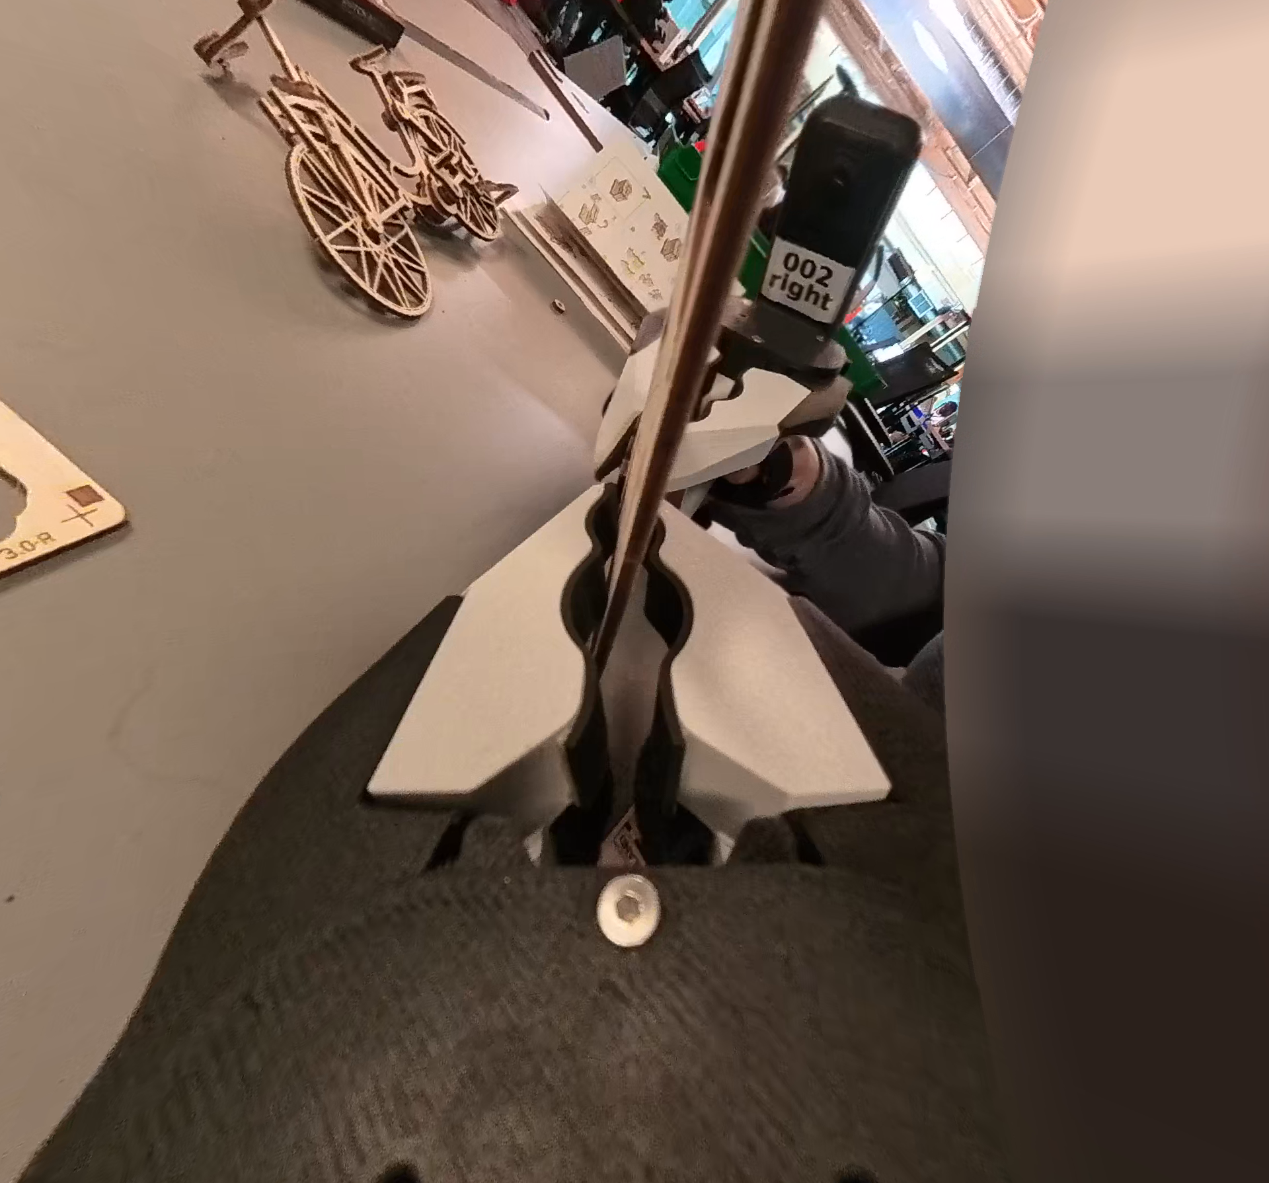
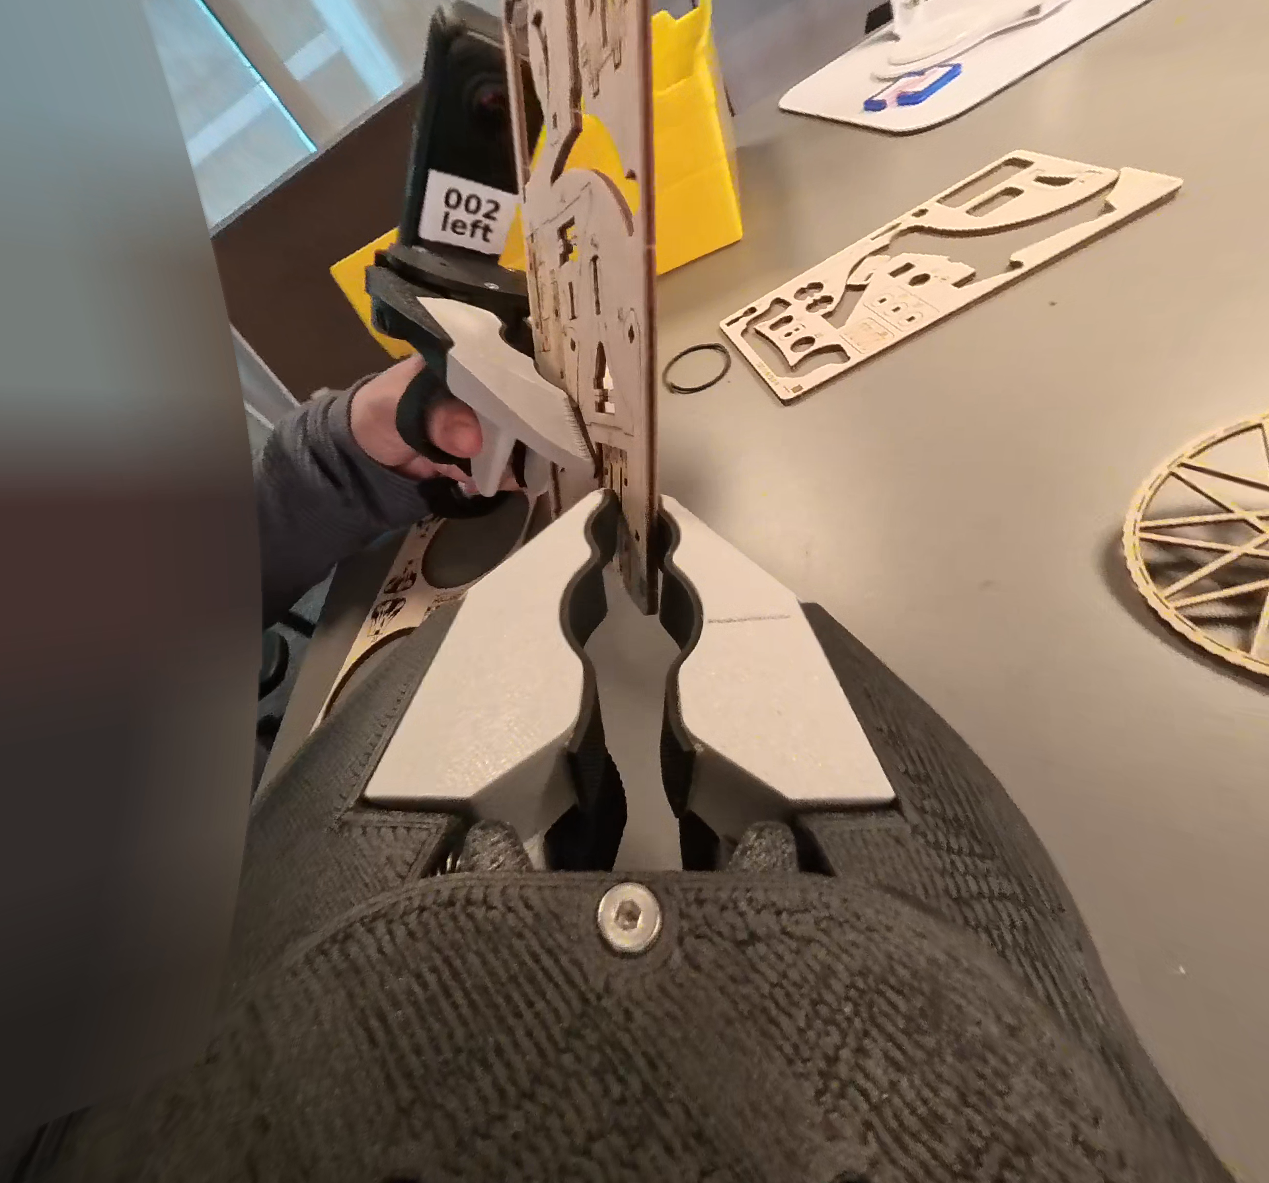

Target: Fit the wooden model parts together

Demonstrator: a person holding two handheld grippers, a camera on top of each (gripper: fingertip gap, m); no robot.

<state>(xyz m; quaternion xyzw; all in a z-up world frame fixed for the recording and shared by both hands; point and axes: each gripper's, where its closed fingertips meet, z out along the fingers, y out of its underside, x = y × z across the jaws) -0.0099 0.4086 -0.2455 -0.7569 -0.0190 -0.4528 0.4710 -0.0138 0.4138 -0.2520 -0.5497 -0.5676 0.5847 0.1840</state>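
A yellow bin (image 2: pixel 693 141) stands on the counter (image 2: pixel 927 532) behind the wooden sheet (image 2: pixel 590 257); what it holds cannot be seen, because the sheet covers its opening. The wooden sheet stands upright above the counter, and both claws are closed on its lower part. The right claw (image 2: pixel 635 546) pinches the bottom edge between its white fingers (image 2: pixel 721 607). The left claw (image 2: pixel 584 456) grips the sheet from the side, just above the right claw. In the left wrist view the sheet shows only as a thin dark edge (image 1: pixel 693 298), so its cut shapes cannot be read there; its top is cut off in both views. A hand (image 2: pixel 419 429) in a grey sleeve wraps the handle of the left claw.

Beside the sheet, on the counter, lie a flat parts board (image 2: pixel 947 278), a black ring (image 2: pixel 697 367) and a spoked wooden wheel (image 2: pixel 1208 546), half out of the frame. Two wooden bicycles (image 1: pixel 384 189) stand farther away from the sheet.
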